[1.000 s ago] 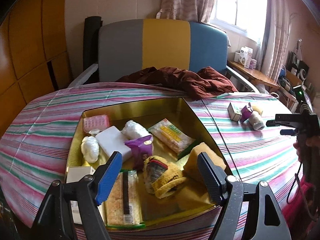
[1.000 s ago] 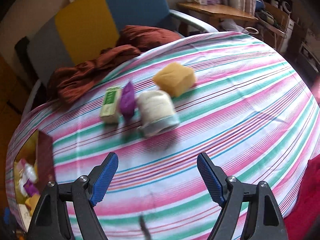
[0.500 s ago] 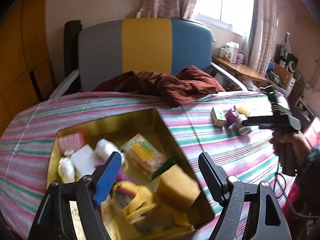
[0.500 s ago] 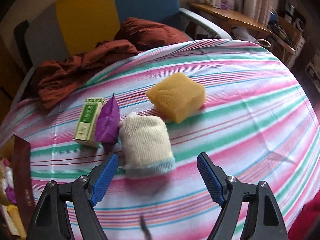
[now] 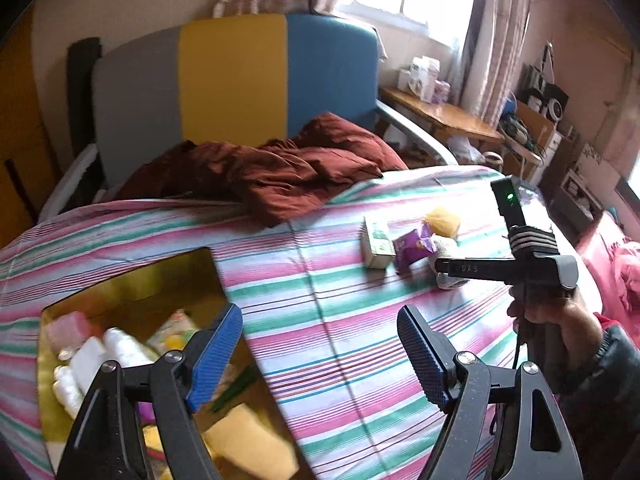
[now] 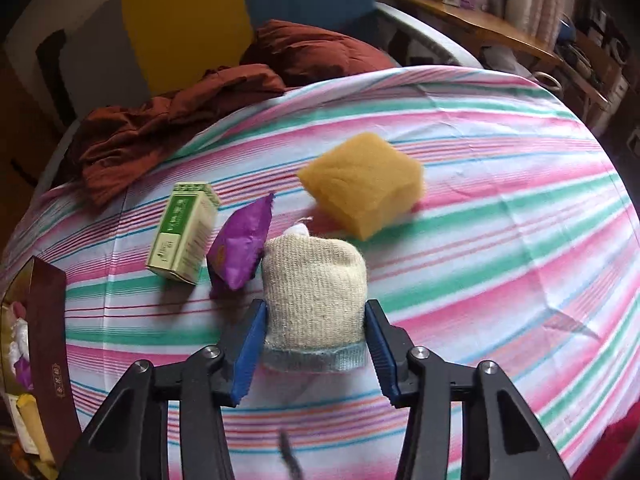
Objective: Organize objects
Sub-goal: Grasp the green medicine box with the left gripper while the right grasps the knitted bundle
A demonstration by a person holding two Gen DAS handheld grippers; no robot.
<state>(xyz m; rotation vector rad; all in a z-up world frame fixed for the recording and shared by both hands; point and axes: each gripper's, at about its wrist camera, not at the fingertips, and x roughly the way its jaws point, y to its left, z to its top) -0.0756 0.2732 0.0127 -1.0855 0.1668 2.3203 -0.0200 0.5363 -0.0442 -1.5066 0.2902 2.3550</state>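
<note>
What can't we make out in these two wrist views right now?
- Box contents, left wrist view: motion-blurred, partly hidden behind the left gripper, whose jaws are open and empty.
- Knitted roll, left wrist view: mostly hidden by the right gripper's body. Right wrist view: its jaws have just closed onto the roll's sides.
- Green carton print: too small.
- Box, right wrist view: cut off by the left edge.

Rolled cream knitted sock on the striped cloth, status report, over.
Right gripper just closed onto rolled cream knitted sock. Left gripper open, empty. Purple foil packet touching sock's side.
</note>
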